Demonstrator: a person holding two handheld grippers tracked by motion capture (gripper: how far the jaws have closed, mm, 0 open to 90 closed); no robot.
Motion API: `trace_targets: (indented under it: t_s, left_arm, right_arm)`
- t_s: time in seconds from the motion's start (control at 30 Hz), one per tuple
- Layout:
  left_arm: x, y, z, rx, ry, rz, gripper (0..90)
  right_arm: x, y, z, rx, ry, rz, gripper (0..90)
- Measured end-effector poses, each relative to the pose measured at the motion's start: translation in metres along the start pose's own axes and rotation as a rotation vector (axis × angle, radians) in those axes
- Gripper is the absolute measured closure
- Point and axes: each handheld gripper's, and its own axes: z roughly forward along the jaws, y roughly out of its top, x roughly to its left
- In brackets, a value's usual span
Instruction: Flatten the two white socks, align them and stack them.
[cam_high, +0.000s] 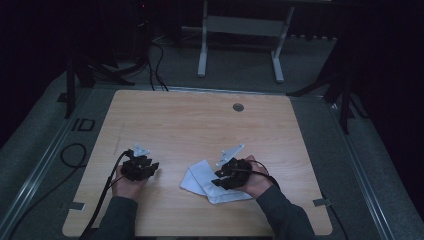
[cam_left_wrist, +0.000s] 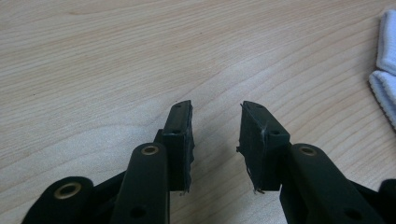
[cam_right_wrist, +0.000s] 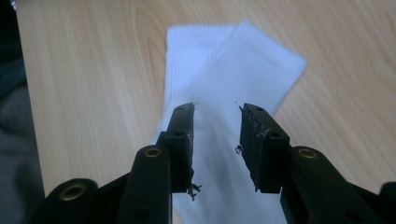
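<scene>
Dim room; grey carpet around a light wooden table (cam_high: 200, 125) with rounded corners and a small round grey cap (cam_high: 238, 107) set in its far side. White metal frame legs (cam_high: 202, 55) stand on the floor beyond the table.

Left gripper (cam_high: 150, 167): held in the person's left hand (cam_high: 127, 184) on the near left part of the table, a black cable (cam_high: 107, 187) trailing back off the near edge. In the left gripper view (cam_left_wrist: 215, 128) its jaws are parted, nothing between them, bare wood under the gap. White ribbed fabric shows at the right edge of that view, apart from the jaws.

Right gripper (cam_high: 220, 179): held in the right hand (cam_high: 255, 180), just right of table centre, near side. It sits over a white sock (cam_high: 200, 177) lying flat on the wood. In the right gripper view (cam_right_wrist: 216, 128) the jaws are parted with the sock (cam_right_wrist: 233, 70) running lengthwise under the gap, its ribbed cuff end pointing away. Cannot tell whether the jaw tips touch the fabric; they are not closed on it.

Two grippers well apart, the sock's left edge between them.
</scene>
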Motion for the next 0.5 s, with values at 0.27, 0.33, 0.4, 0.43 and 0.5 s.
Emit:
trace_targets:
  t_s: [0.27, 0.33, 0.4, 0.43, 0.5]
  left_arm:
    - [0.001, 0.000, -0.001, -0.004, -0.001, -0.003, 64.5]
    - [0.001, 0.000, -0.001, -0.004, -0.001, -0.001, 64.5]
    - [0.001, 0.000, -0.002, -0.004, -0.001, -0.001, 64.5]
    - [0.001, 0.000, -0.002, -0.004, 0.000, 0.000, 64.5]
    - [0.001, 0.000, -0.002, -0.005, 0.000, -0.001, 64.5]
  right_arm:
    - [0.002, 0.021, 0.032, 0.016, 0.002, 0.016, 61.4]
    - [0.003, 0.024, 0.039, 0.026, 0.008, 0.018, 59.8]
    - [0.003, 0.026, 0.045, 0.037, 0.003, 0.021, 59.2]
    - [0.003, 0.027, 0.047, 0.040, 0.007, 0.021, 59.3]
    - [0.003, 0.029, 0.051, 0.048, 0.003, 0.028, 59.2]
